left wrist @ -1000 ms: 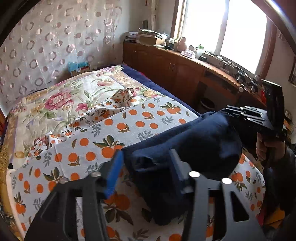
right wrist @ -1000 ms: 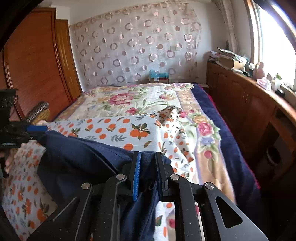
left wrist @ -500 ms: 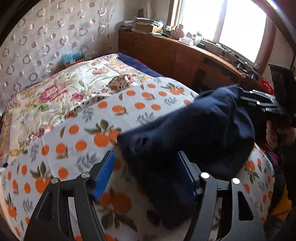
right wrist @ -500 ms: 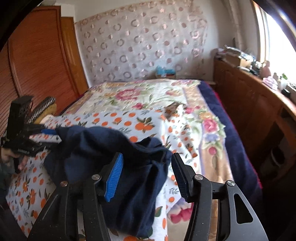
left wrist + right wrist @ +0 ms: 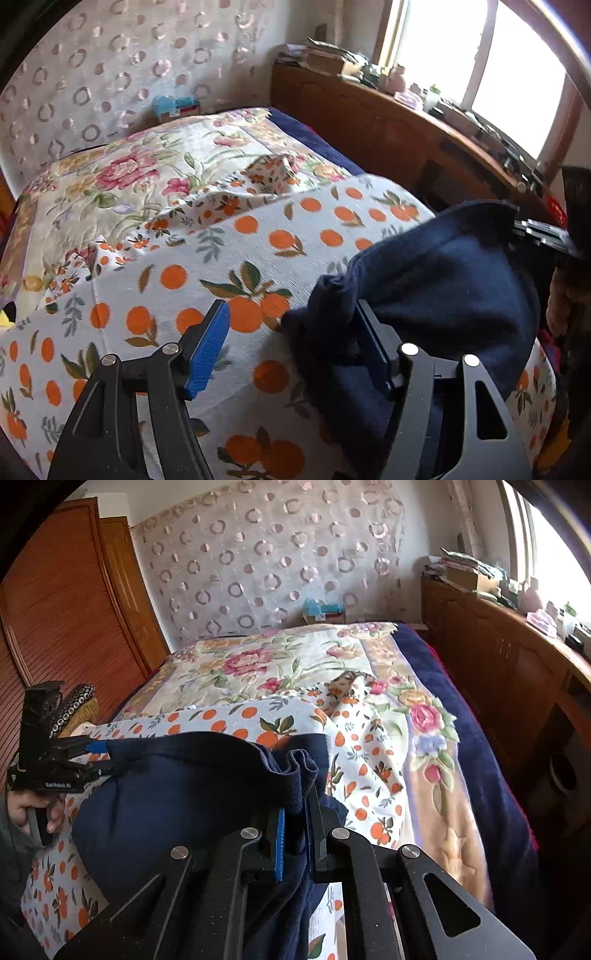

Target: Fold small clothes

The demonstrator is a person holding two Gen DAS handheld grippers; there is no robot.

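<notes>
A dark navy garment [image 5: 436, 295] lies bunched on the orange-print sheet [image 5: 192, 280] at the near end of the bed. My left gripper [image 5: 291, 350] is open; the cloth's edge drapes against its right finger [image 5: 373, 350]. My right gripper [image 5: 297, 834] is shut on a fold of the navy garment [image 5: 177, 797] and holds that edge up. In the right wrist view the left gripper [image 5: 81, 757] sits at the garment's far left corner. In the left wrist view the right gripper [image 5: 543, 236] shows at the cloth's far right edge.
A floral quilt [image 5: 280, 664] covers the far bed. A small crumpled orange-print cloth [image 5: 273, 170] lies mid-bed. A wooden cabinet with clutter [image 5: 495, 627] runs along the right under the window. A wooden wardrobe [image 5: 66, 620] stands left. A blue box [image 5: 323, 609] sits at the headboard.
The right gripper opened half a second ago and has shut again on a fold of the navy garment. The left gripper has stayed open and shifted left, leaving the cloth at its right finger.
</notes>
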